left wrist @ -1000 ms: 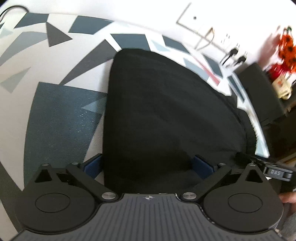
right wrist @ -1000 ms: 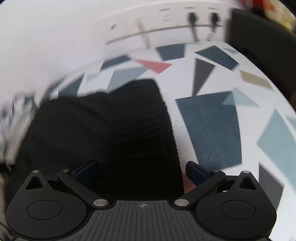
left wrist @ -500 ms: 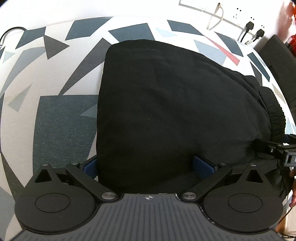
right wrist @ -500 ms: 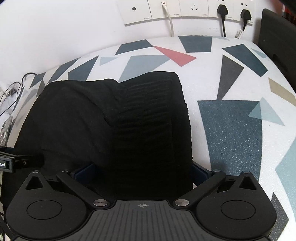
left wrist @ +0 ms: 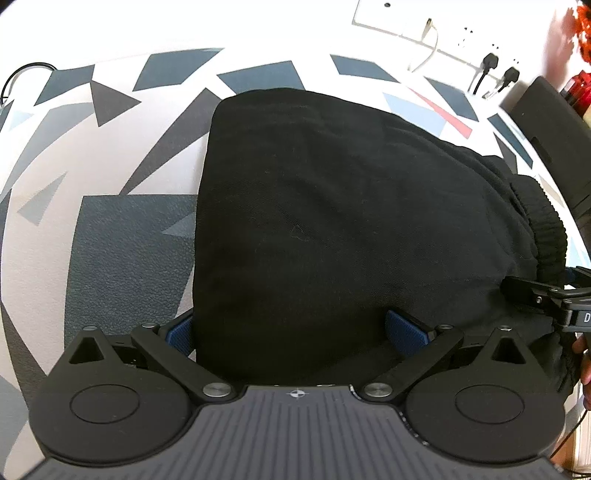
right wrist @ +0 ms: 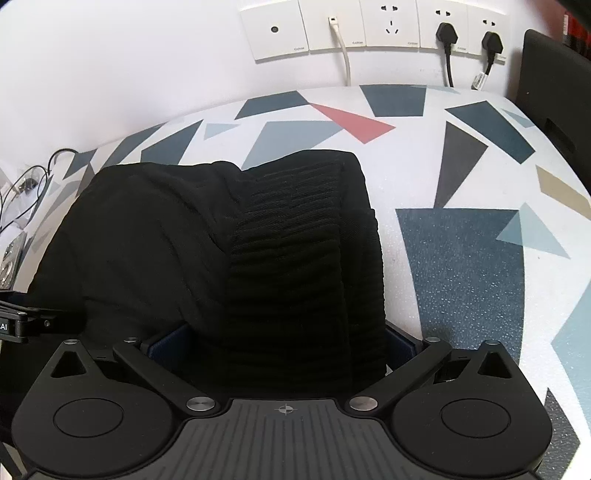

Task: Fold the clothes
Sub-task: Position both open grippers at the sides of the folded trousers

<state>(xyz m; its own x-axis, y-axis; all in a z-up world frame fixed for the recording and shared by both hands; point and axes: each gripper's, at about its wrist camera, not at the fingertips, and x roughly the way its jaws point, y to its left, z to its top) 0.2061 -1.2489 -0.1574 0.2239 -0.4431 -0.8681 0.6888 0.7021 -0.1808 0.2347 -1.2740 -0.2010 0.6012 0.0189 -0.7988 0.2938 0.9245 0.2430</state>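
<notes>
Left view: the left claw [left wrist: 293, 326] stands wide over the folded black garment [left wrist: 332, 221] on the patterned counter [left wrist: 110, 236]; the right claw [left wrist: 546, 295] meets its ribbed edge.

Right view: the right claw [right wrist: 284, 341] gapes over the garment [right wrist: 258, 240]; sockets [right wrist: 369, 27] and cables [right wrist: 29, 177] lie beyond.

The black garment [left wrist: 332, 229] hides most of the left gripper's [left wrist: 291, 332] blue pads [left wrist: 406, 328]. The picture's right edge cuts off a hand [left wrist: 583, 365].
</notes>
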